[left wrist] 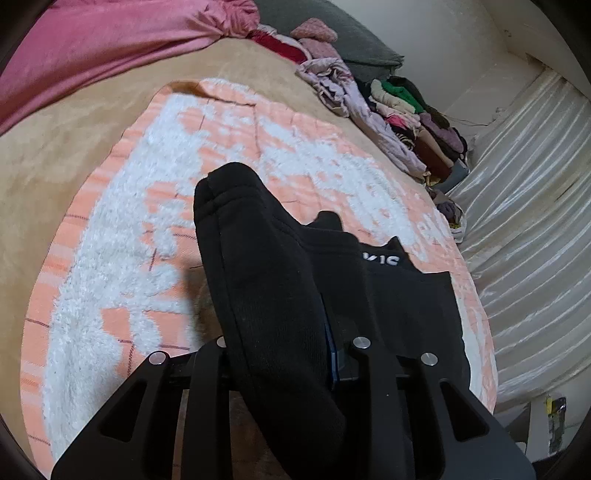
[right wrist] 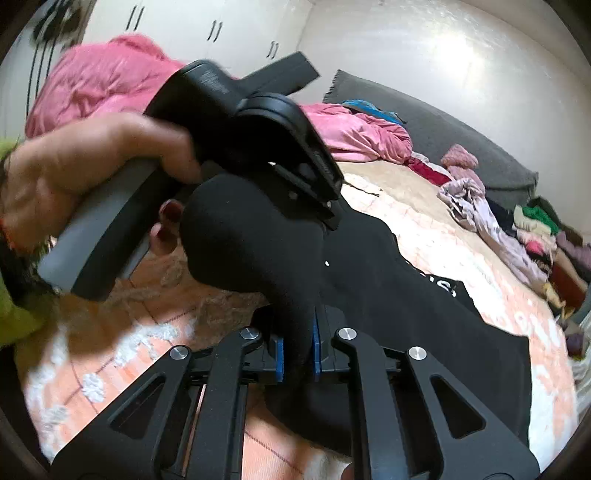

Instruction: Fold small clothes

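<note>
Both grippers, left [left wrist: 328, 354] and right [right wrist: 297, 354], clamp the black garment [right wrist: 388, 280], lifting its edge ahead for a fold.

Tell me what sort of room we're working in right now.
Most likely a bedroom: a bed with a tan cover, a pink quilt bunched at its head, and white cupboard doors behind.

home bedroom: bed [left wrist: 74, 155] w/ pink duvet [left wrist: 92, 48], clothes pile [left wrist: 406, 122], wardrobe doors [right wrist: 207, 22]
</note>
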A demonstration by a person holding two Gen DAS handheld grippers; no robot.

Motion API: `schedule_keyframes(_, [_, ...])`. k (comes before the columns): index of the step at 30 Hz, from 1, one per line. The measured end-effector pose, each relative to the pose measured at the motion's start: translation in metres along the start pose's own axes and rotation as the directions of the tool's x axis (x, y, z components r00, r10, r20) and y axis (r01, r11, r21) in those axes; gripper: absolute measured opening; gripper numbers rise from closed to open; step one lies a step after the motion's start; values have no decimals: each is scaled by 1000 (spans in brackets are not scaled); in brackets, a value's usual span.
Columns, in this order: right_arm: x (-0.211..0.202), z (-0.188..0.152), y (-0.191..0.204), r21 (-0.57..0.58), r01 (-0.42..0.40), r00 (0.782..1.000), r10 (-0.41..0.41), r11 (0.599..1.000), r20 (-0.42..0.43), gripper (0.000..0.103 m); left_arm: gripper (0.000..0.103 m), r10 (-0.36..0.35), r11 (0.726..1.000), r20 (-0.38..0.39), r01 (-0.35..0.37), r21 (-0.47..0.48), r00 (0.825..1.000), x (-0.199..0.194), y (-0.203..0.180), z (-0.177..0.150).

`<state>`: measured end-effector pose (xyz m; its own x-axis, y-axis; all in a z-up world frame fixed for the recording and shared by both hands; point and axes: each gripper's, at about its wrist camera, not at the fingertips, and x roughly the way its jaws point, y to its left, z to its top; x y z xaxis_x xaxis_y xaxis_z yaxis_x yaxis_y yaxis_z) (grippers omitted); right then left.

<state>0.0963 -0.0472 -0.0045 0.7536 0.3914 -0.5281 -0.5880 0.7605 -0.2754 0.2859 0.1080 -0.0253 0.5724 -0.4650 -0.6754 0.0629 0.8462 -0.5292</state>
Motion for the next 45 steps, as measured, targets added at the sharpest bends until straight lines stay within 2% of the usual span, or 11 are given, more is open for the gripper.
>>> schedule_keyframes(7, [-20,-3,-12,62,28,999,-31,998,42,5,24,-8,999,52,6,32,999,-14,-22,-9])
schedule_keyframes(11, [-28,-8,-23,90,37,998,-42,995,47,5,24,-26,1000,69,25,7,997,-20,-32,-19])
schedule_keyframes(20, [-37,-13,-43,138,46,997,-54,989,52,4,24,-16,1000,76,18,-25,997,-23,-60,-23])
schedule_keyframes(35, [-60,-30,-89,253,76,993,-98,964,73,4,24,18,999,56,-20,35,998,-14,-132,-8])
schedule_keyframes(45, [-80,-50,-126,325,108,989,-133,940,58,4,24,26,995,14,-28,94,1000,16,-189,-8])
